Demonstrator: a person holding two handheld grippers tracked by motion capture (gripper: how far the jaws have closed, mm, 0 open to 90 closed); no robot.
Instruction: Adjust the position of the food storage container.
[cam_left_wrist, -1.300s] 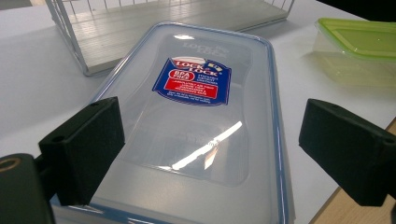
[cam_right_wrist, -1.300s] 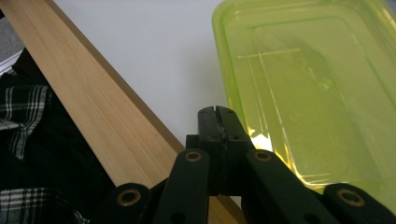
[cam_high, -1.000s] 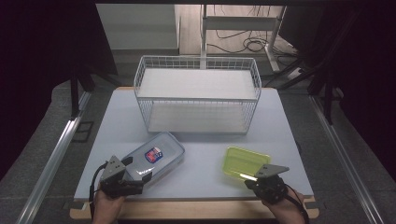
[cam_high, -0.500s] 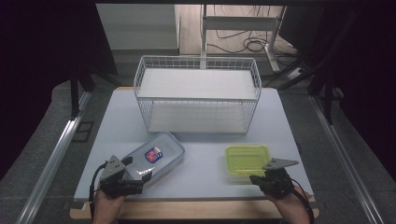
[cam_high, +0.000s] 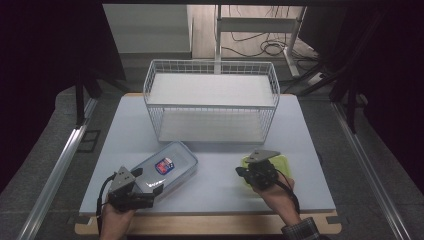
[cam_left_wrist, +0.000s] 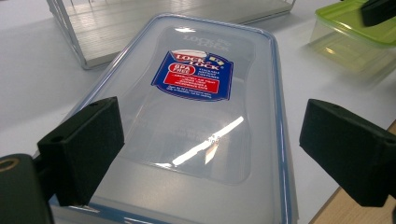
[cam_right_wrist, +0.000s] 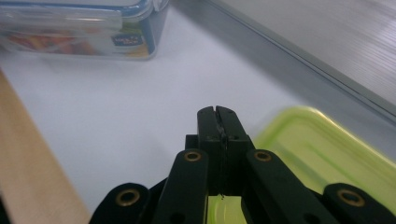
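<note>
now left tool (cam_high: 156, 189) apart over clear box (cam_high: 167, 167); right tool (cam_high: 240, 172) together above green box (cam_high: 280, 162)

A white tabletop (cam_high: 125, 135) carries a wire basket (cam_high: 212, 102) at the far side, a clear lidded box (cam_high: 170, 167) near left, and a green container (cam_high: 280, 162) near right.

"LOCK & LOCK" and "BPA FREE" on the clear container lid's (cam_left_wrist: 196, 116) label (cam_left_wrist: 198, 75)
</note>
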